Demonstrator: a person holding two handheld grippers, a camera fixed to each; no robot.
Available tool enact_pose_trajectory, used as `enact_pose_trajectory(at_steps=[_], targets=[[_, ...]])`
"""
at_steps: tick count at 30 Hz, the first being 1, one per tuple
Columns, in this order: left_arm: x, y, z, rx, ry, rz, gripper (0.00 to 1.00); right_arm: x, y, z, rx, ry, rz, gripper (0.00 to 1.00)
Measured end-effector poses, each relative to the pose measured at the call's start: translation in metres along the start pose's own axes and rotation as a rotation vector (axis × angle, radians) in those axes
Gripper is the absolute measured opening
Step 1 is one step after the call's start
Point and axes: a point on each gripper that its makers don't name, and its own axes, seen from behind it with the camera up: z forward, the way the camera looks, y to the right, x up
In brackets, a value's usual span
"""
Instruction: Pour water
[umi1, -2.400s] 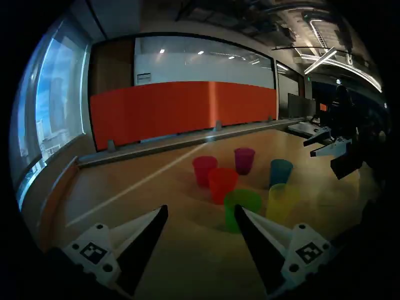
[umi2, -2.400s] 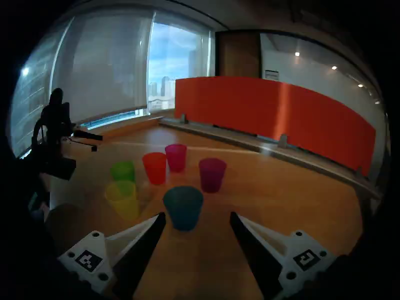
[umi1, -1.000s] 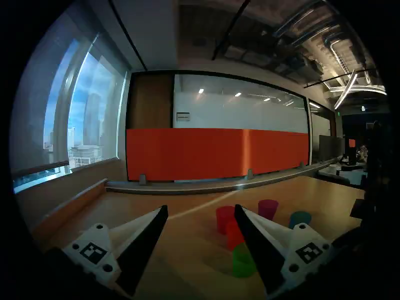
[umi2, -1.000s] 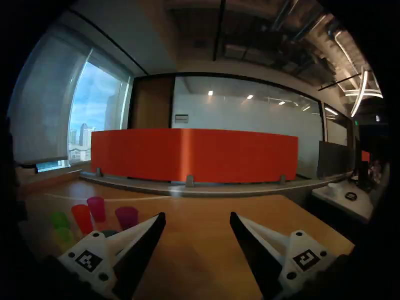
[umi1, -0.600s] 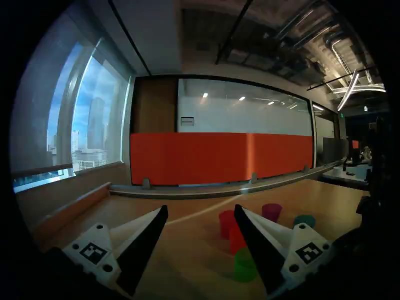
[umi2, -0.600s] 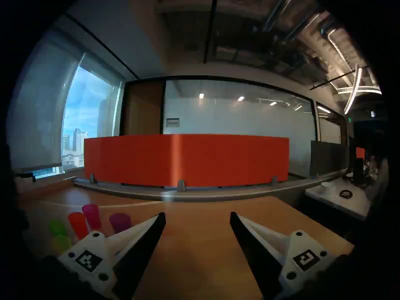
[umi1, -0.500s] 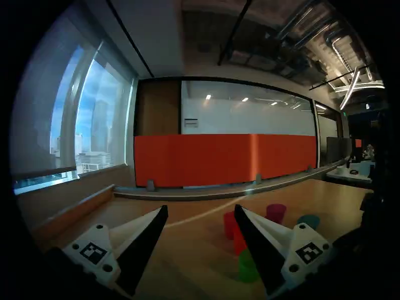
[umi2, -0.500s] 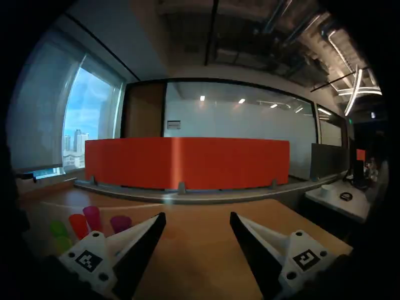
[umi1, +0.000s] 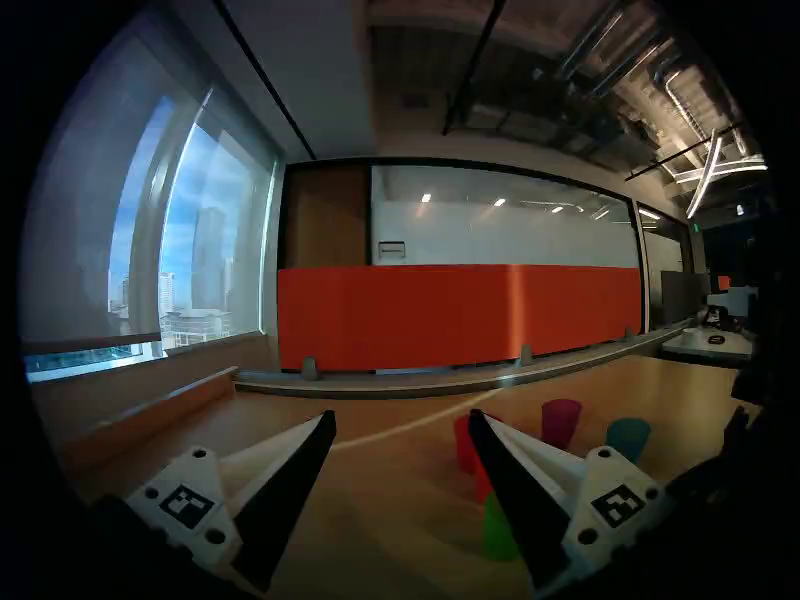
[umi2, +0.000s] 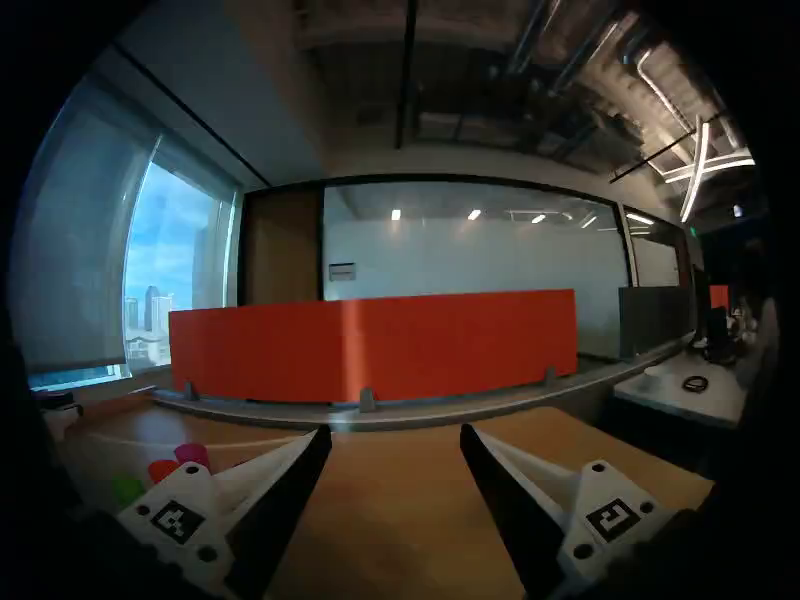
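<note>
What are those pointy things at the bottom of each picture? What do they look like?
The left hand-held gripper and right hand-held gripper each have two wedge-shaped fingers tapering to points: black inner faces, white outer shells, and a square black-and-white marker on each.

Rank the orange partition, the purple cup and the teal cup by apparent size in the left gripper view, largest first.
1. orange partition, by far the largest.
2 and 3. purple cup and teal cup look about alike; the teal one is partly hidden, so no ranking between them.
</note>
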Motion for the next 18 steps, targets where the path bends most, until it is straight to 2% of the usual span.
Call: enact_pose_trajectory(at_steps=[3, 9, 18], targets=[[-0.004, -0.003, 0.000, 0.022, 0.001, 0.008, 0.99, -0.003, 0.002, 0.000, -0.017, -0.005, -0.018, 1.00], [-0.012, -0.001, 0.001, 0.035, 0.008, 0.016, 0.98, -0.007, 0.003, 0.001, -0.027, -0.016, -0.047, 0.99], [-0.020, 0.001, 0.003, 0.054, 0.016, 0.012, 0.98, -0.010, 0.003, 0.003, -0.030, -0.025, -0.057, 1.00]])
